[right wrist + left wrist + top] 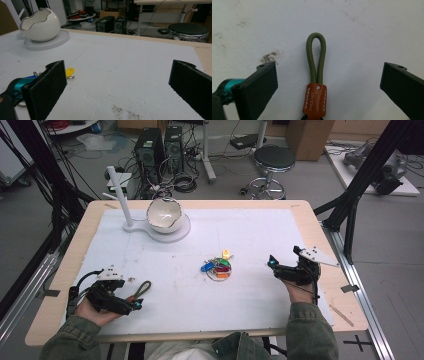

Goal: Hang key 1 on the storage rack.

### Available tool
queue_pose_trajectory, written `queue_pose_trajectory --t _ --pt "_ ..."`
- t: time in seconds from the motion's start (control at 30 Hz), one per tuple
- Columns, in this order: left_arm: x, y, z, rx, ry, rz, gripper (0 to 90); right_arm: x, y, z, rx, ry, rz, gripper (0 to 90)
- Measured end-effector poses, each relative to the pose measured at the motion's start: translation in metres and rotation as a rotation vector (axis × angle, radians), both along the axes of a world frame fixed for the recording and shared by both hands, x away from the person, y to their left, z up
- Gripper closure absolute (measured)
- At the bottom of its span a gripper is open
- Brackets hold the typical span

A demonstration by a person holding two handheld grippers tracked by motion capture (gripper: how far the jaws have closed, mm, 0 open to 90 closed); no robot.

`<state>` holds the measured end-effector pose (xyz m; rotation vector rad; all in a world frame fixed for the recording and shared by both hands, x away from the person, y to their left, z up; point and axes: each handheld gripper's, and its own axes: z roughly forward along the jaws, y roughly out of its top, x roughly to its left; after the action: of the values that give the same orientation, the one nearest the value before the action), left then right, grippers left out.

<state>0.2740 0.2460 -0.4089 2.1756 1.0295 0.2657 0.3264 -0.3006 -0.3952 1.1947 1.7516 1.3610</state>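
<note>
The wooden desk [320,227] with its white mat carries a white egg-shaped bowl [163,213] on a round base at the back. Mid-desk lies a bunch of coloured key tags [218,266]. The right gripper [117,87] hovers wide open, empty. The left gripper [328,85], jaws wide apart, straddles an olive cord loop with a brown leather tab [315,82] without touching it.

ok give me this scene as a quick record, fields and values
surface: white mat on a wooden table
left gripper: open, fingers either side of the green cord loop, not touching it
loop detail: brown leather tab at its base
right gripper: open, holding nothing
centre of mat: bunch of coloured key tags
far left: egg-shaped white bowl on a white stand
</note>
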Motion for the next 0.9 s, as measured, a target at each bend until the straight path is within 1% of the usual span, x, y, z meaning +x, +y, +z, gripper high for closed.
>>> queue_pose_trajectory --t 0.13,0.27,0.33,0.4,0.47,0.5,0.57,0.6,0.7,0.77,0.83,0.9 --pt "0.0008 -0.0020 -0.0023 0.022 0.026 -0.009 1.8 0.0001 -0.0003 -0.0001 0.002 0.002 -0.001 0.6" --pt "0.0019 -0.0039 -0.0058 0.070 0.057 -0.010 1.8 -0.0001 -0.0002 -0.0001 0.004 0.002 -0.008 0.6" --pt "0.0020 -0.0049 -0.0069 0.091 0.065 -0.015 1.8 0.0001 -0.0010 -0.0001 0.002 -0.001 -0.009 0.6" --pt "0.0014 -0.0056 -0.0072 0.102 0.062 -0.021 3.1 0.0000 -0.0012 -0.0001 0.004 0.000 -0.012 0.6" --pt "0.0004 -0.0063 -0.0071 0.115 0.060 -0.027 7.6 -0.0001 -0.0012 -0.0001 0.007 0.001 -0.012 0.6" --pt "0.0001 -0.0070 -0.0077 0.123 0.057 -0.021 9.5 0.0000 -0.0012 -0.0001 0.006 0.003 -0.011 0.6" --pt "0.0001 -0.0073 -0.0083 0.135 0.064 -0.020 10.5 -0.0001 -0.0008 -0.0002 0.005 0.002 -0.012 0.6" --pt "-0.0001 -0.0070 -0.0082 0.141 0.066 -0.027 11.9 -0.0002 -0.0006 -0.0002 0.004 0.002 -0.013 0.6" --pt "-0.0009 -0.0072 -0.0079 0.146 0.063 -0.029 15.2 -0.0005 -0.0009 0.0000 0.007 0.000 -0.016 0.6" --pt "-0.0008 -0.0074 -0.0083 0.155 0.058 -0.016 17.4 -0.0005 -0.0010 0.0001 0.009 0.000 -0.020 0.6" --pt "-0.0011 -0.0070 -0.0081 0.166 0.057 -0.008 23.3 -0.0005 -0.0011 0.0000 0.007 0.000 -0.020 0.6" --pt "-0.0015 -0.0073 -0.0083 0.164 0.058 -0.014 25.6 -0.0003 -0.0009 -0.0001 0.005 -0.001 -0.020 0.6"
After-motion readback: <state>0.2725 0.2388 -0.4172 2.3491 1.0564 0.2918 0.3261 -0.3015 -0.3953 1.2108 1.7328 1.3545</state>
